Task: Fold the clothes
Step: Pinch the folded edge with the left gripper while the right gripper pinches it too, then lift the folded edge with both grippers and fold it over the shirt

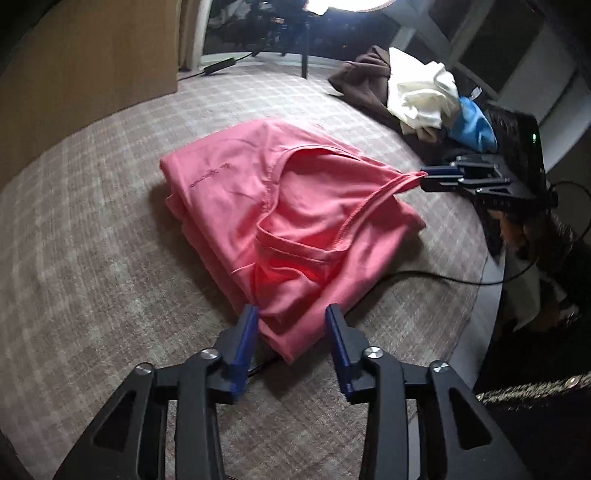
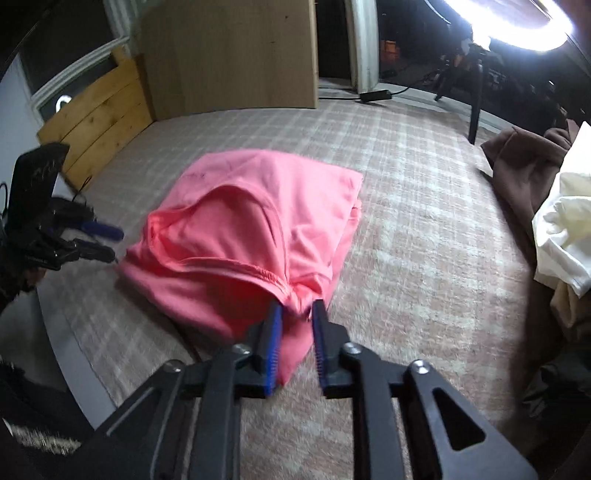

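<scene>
Shirt: pink shirt [image 1: 280, 206], partly folded, sitting mid-table on the checked tablecloth [image 1: 92, 240]; neckline facing up.
Left gripper: left gripper [image 1: 291, 314] is at 6 o'clock in its own view, blue pads spread apart, with the near edge of the shirt in the gap. Can't see any pinch, looks open.
Right gripper: right gripper [image 2: 297, 308] has its blue fingers on either side of a bunched bit of the neckline; in the left view it sits at 3 o'clock and the collar edge is pulled taut to its tip, so it's gripping the shirt.
Pile: brown, cream and blue clothes heap [image 1: 417, 88] at about 1 o'clock, well apart from the shirt.
Background: bright ring light [image 2: 517, 26] at about 1 o'clock in the right view.
</scene>
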`<state>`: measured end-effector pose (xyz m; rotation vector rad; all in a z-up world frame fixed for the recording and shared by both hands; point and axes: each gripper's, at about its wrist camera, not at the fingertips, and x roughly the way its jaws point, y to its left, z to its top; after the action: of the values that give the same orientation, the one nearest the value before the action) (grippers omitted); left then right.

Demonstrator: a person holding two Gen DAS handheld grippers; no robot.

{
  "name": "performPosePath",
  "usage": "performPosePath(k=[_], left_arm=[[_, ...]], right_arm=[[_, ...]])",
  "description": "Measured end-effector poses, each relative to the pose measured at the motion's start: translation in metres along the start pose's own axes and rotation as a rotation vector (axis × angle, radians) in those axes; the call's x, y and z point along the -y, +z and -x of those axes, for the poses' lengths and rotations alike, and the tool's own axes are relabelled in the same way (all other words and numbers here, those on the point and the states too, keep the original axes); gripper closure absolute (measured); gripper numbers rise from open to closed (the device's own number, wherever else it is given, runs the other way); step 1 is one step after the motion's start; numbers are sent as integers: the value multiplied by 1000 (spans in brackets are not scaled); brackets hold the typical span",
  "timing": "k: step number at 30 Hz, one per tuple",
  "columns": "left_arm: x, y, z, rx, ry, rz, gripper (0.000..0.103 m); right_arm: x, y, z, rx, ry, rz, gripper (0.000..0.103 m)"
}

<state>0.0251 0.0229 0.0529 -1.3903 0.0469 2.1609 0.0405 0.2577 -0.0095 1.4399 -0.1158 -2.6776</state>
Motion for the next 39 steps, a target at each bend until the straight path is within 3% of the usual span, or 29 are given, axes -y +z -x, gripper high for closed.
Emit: performPosePath(k=[2,6,9,10,12,15,16,17,19,26,29,32,34,36,39], left_arm=[[5,3,-6,-2,13,-32,63],[7,13,-24,-29,57,-79,62],[3,18,-29,-42,41,-83,66],[2,19,-31,-47,35,-84,70],[-1,21,-31,-47,27,-80,96],[-5,23,-22,-39,8,-72,99],[-5,24,-17,-34,6,-71,99],[-6,24,-12,-30,3,-69,99],[-6,25,-3,-20,-2,-67,99],[4,18,21,-12,-17,-100,99],[5,6,-2,-90,-5,-109,97],[3,-5,-16,-174,28,-88,86],[4,-6,-4,-165,20,-76,81],[6,-3,8,-148,11,-55,74],[19,16,16,-91,-42,-43,66]], right_arm=[[-2,-3,3,4,-6,31,72],[-10,-1,-5,-21,1,101,71],[-16,-1,-14,-41,-7,153,70],[-17,-1,-17,-51,-7,163,70],[-17,-2,-22,-67,-14,183,70],[-16,0,-21,-42,-37,200,71],[-14,2,-20,-31,-33,201,78],[-13,4,-19,-22,-29,203,95],[-12,8,-15,-13,-30,210,96],[-26,11,20,51,-34,302,96],[-34,-3,7,-18,-31,330,96],[-44,-21,-10,-126,-71,377,94],[-47,-28,-6,-154,-89,397,87],[-38,-27,14,-117,-31,327,75],[-14,-17,37,-53,32,154,74]])
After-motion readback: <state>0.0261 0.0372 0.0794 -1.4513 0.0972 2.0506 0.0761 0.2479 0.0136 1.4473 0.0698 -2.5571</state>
